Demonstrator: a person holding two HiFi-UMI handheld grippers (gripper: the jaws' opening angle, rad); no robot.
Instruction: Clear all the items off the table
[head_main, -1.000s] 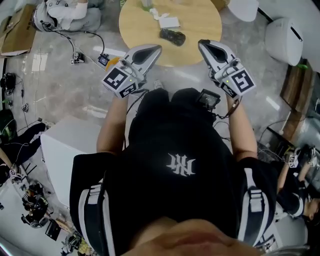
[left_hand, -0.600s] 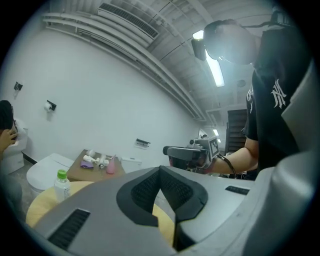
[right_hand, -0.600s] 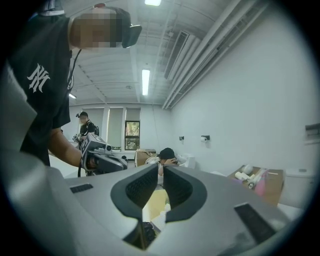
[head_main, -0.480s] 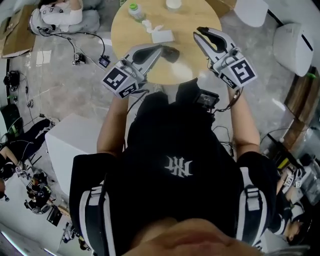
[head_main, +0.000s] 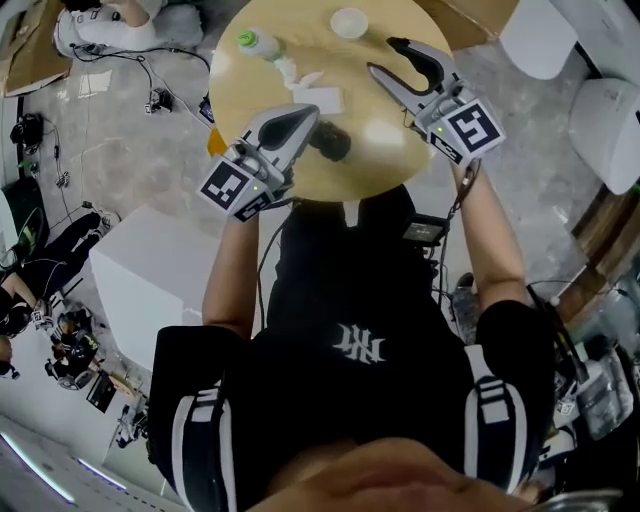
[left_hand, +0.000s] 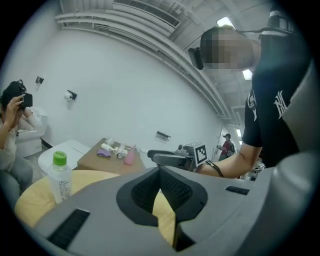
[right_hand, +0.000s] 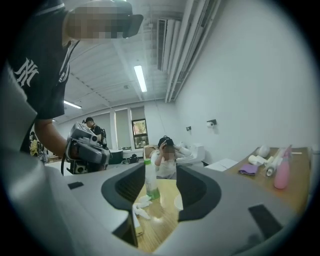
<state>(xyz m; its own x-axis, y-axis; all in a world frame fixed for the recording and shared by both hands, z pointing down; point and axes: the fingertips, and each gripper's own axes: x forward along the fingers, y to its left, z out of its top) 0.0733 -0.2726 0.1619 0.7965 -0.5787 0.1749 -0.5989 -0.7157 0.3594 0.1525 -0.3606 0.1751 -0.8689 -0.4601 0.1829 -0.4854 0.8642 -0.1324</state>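
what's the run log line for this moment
place: round wooden table | left gripper: shut, empty, by black object | right gripper: fingers just opening, nothing between | on table: clear plastic green-capped bottle, white crumpled tissue

The far edge of the round wooden table (head_main: 370, 162) is cut off at the head view's top. By its near edge, a small dark object (head_main: 333, 146) lies half hidden behind the left gripper (head_main: 306, 117), too blurred to identify.
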